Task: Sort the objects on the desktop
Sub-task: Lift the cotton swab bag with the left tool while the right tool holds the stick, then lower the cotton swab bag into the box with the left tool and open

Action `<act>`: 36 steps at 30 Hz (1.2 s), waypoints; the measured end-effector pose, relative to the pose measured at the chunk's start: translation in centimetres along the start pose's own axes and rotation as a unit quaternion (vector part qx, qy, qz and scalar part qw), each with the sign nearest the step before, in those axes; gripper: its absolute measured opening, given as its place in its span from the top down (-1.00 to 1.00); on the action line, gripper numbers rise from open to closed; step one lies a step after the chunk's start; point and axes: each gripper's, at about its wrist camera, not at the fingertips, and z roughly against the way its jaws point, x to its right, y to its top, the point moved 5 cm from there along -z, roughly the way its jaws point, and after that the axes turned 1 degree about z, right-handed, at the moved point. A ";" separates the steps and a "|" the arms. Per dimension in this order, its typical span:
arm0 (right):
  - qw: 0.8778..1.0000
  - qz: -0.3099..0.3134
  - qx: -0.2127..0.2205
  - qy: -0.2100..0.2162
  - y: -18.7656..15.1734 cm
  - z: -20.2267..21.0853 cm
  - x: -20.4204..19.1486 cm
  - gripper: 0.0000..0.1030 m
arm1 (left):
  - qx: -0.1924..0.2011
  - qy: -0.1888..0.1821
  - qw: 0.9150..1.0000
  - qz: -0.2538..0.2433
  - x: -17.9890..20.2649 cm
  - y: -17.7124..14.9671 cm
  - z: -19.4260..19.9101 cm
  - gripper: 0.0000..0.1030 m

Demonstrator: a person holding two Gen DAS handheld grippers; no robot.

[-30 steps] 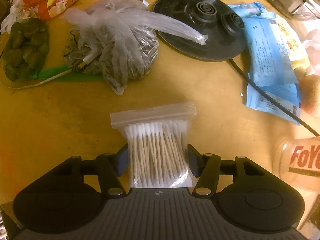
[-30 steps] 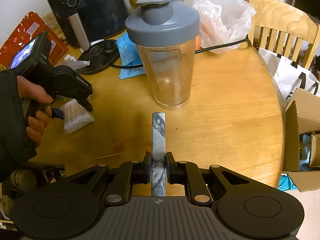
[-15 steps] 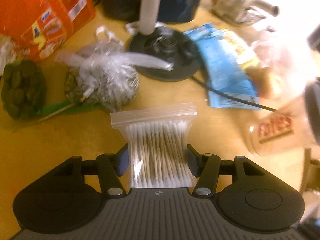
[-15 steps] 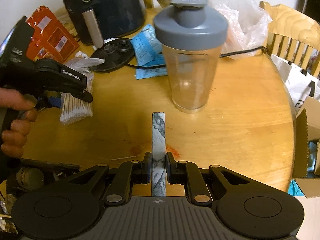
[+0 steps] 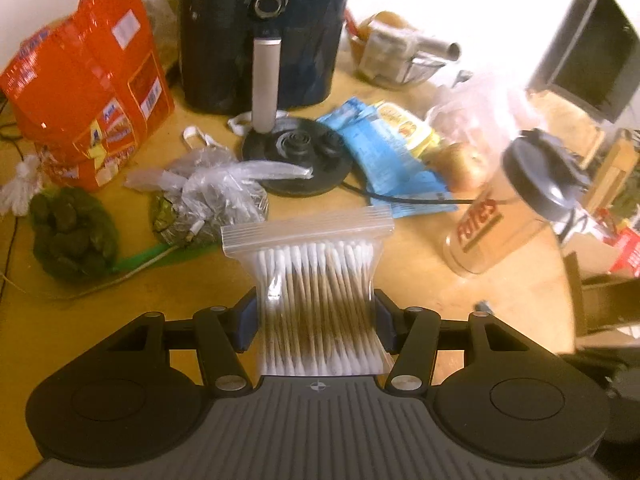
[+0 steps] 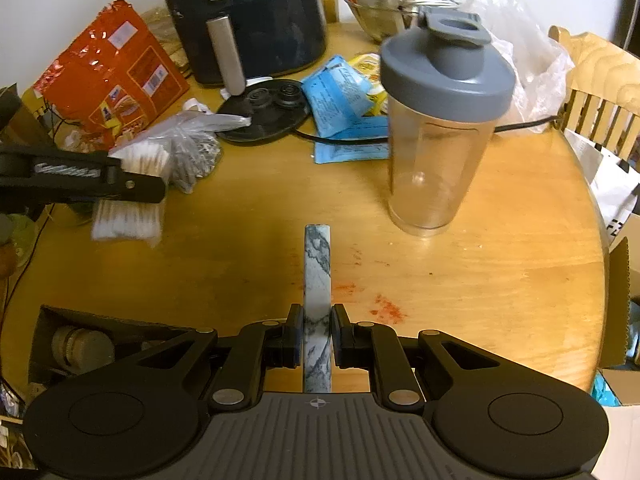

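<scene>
- The left claw [image 5: 316, 316] is clamped on a zip bag of cotton swabs [image 5: 312, 280]; its pads press the bag's two sides so the plastic pinches in at the waist.
- The swabs' long axis runs straight out along the claw's fingers, with the zip strip at the far end, clear of the pads.
- From the right wrist view, the bag [image 6: 128, 212] hangs in the left claw [image 6: 132, 188] over the left part of the table [image 6: 460, 280], just in front of a knotted clear bag of dark bits [image 6: 192, 148].
- The right claw [image 6: 317, 336] is closed narrow on a thin marble-patterned bar [image 6: 318, 272], whose long axis also points straight ahead, towards the middle of the table.
- An empty shaker bottle with a grey lid [image 6: 436, 120] stands upright ahead and to the right of the bar, apart from it; the right claw is the nearer one to it.
- A cardboard box [image 6: 92, 340] with a round lidded thing inside sits at the near left edge, below and near the left claw.
- Both claws are loaded, so I judge this to be a carry within the sort; where either item is bound cannot be told, though the box lies nearest the swabs.
- Any set-down turns on keeping the bag's long axis level, since the slack plastic could slip between the pads.
</scene>
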 end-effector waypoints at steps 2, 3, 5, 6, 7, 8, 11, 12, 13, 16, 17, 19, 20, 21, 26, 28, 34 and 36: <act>1.000 0.002 0.002 0.001 -0.1 0.3 -0.6 0.67 | 0.006 -0.004 1.000 -0.008 -0.2 -0.4 1.0 -0.08; 1.000 0.003 0.003 0.002 -0.1 0.4 -0.9 0.67 | 0.008 -0.005 1.000 -0.010 -0.3 -0.6 1.4 -0.08; 1.000 0.005 0.006 0.004 -0.2 0.6 -1.5 0.67 | 0.008 -0.006 1.000 -0.009 -0.8 -1.1 2.1 -0.08; 1.000 0.005 0.007 0.004 -0.3 0.8 -1.8 0.67 | 0.008 -0.007 1.000 -0.007 -1.1 -1.4 2.5 -0.08; 1.000 0.005 0.009 0.005 -0.3 0.9 -2.0 0.67 | 0.007 -0.009 1.000 -0.005 -1.4 -1.6 2.9 -0.08; 1.000 0.006 0.010 0.005 -0.4 1.1 -2.3 0.67 | 0.007 -0.013 1.000 -0.003 -1.7 -1.8 3.2 -0.08; 1.000 0.008 0.016 0.005 -0.5 1.7 -3.1 0.68 | 0.012 -0.029 0.999 0.005 -2.5 -2.5 4.5 -0.07; 1.000 0.008 0.018 0.005 -0.5 1.9 -3.4 0.68 | 0.015 -0.034 0.999 0.009 -2.9 -2.7 5.0 -0.08; 1.000 0.009 0.020 0.005 -0.5 2.2 -3.6 0.67 | 0.019 -0.037 0.999 0.013 -3.2 -2.8 5.5 -0.08; 1.000 0.009 0.027 0.004 -0.4 3.0 -4.3 0.67 | 0.028 -0.040 0.998 0.031 -4.5 -3.1 7.0 -0.08; 1.000 0.009 0.029 0.003 -0.4 3.3 -4.4 0.67 | 0.031 -0.038 0.998 0.038 -4.9 -3.2 7.5 -0.08; 0.999 0.010 0.033 0.002 -0.3 4.0 -4.8 0.67 | 0.034 -0.034 0.998 0.050 -5.9 -3.4 8.3 -0.08; 0.999 0.011 0.036 0.002 -0.3 4.3 -5.0 0.67 | 0.036 -0.032 0.997 0.056 -6.3 -3.5 8.7 -0.08; 0.999 0.012 0.037 0.001 -0.3 4.5 -5.2 0.67 | 0.037 -0.030 0.997 0.063 -6.8 -3.6 9.1 -0.08; 0.999 0.022 0.041 0.001 -0.2 5.6 -6.2 0.67 | 0.040 -0.030 0.996 0.067 -7.9 -4.2 10.6 -0.08; 0.999 0.027 0.041 0.002 -0.3 5.9 -6.7 0.67 | 0.037 -0.028 0.997 0.065 -8.2 -4.9 11.0 -0.08; 0.999 0.036 0.041 0.005 -0.3 6.1 -7.7 0.67 | 0.016 -0.027 0.998 0.063 -8.5 -6.9 10.9 -0.08; 0.998 0.039 0.039 0.006 -0.4 6.2 -8.0 0.67 | 0.010 -0.030 0.998 0.060 -8.3 -7.3 10.9 -0.08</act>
